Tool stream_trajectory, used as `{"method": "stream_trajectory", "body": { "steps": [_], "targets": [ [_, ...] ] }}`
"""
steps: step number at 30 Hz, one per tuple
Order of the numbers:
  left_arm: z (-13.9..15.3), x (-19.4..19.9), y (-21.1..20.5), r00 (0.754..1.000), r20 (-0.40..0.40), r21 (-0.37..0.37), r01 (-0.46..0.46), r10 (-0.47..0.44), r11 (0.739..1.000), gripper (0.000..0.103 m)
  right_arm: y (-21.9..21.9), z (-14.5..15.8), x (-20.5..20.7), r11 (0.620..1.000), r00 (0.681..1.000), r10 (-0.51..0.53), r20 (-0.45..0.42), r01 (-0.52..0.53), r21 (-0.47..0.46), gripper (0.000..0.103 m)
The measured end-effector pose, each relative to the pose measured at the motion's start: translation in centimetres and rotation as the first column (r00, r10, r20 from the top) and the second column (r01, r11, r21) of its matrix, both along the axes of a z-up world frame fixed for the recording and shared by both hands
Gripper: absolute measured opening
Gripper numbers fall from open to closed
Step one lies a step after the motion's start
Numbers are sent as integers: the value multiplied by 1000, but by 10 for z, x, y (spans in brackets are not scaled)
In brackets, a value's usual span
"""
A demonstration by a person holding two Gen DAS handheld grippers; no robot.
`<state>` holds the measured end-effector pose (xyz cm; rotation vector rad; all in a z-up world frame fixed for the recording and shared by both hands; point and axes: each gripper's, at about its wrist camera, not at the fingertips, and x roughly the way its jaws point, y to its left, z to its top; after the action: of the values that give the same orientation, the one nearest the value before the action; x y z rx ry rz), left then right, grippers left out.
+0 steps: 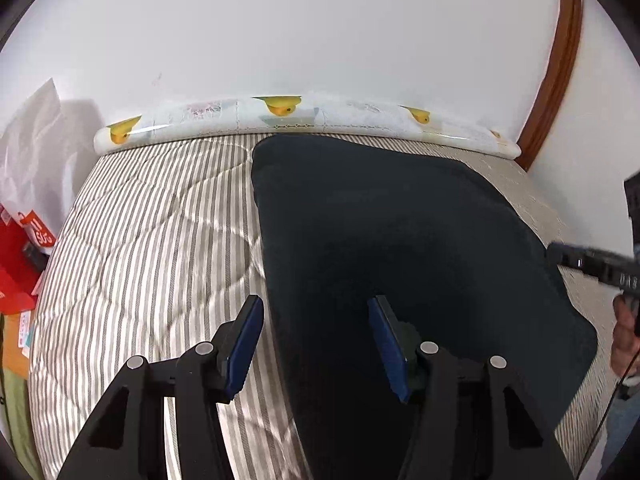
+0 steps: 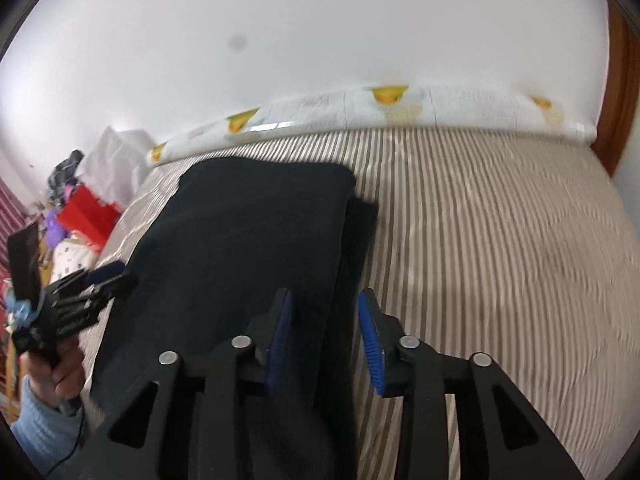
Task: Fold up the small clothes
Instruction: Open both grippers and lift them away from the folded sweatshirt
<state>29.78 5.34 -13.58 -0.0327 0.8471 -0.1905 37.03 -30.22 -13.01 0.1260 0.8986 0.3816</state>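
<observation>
A dark navy garment [image 1: 400, 248] lies folded lengthwise on the striped bed cover [image 1: 152, 240]. My left gripper [image 1: 316, 308] is open and hovers over the garment's left edge, one finger over the cover and one over the cloth. In the right wrist view the garment [image 2: 248, 240] shows a folded layer along its right side. My right gripper [image 2: 324, 300] is open over the garment's right edge. The left gripper also shows in the right wrist view [image 2: 100, 280], at the garment's left side. The right gripper shows at the right edge of the left wrist view [image 1: 560, 254].
A rolled white pad with yellow duck prints [image 1: 280, 116] lies along the wall at the far edge of the bed. Red bags and clutter [image 1: 20, 256] stand off the bed's left side. A brown wooden frame [image 1: 556, 64] runs up the wall at the right.
</observation>
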Motion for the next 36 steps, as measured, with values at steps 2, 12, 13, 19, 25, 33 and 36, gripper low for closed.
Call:
{"method": "stream_trajectory", "body": {
  "steps": [2,12,13,19,25,33,36],
  "targets": [
    [0,-8,-1,1000,-1,-1,-2,2,1000,52,1,-9,-11,1000,1000,20,-14,-19,16,35],
    [6,-44,0,1000,8,13,-25,25,1000,52,-19,-12,-42,999,997,-44,57,43,18,0],
    [5,-46,0,1000,7,11,-27,27,1000,52,-18,-11,-46,995,994,-86,71,90,-53,0],
    [3,-62,-4,999,9,3,-34,34,999,52,-14,13,-84,986,976,-148,162,157,-45,4],
    [4,-84,-8,999,21,16,-46,45,999,52,48,5,-113,988,973,-30,231,64,-143,37],
    [-6,-115,-4,999,-3,12,-38,38,999,53,50,-20,-132,958,970,-144,196,186,-218,34],
    [-3,-126,-2,998,6,12,-61,61,998,53,44,-20,-135,952,968,-199,154,228,-206,34]
  ]
}}
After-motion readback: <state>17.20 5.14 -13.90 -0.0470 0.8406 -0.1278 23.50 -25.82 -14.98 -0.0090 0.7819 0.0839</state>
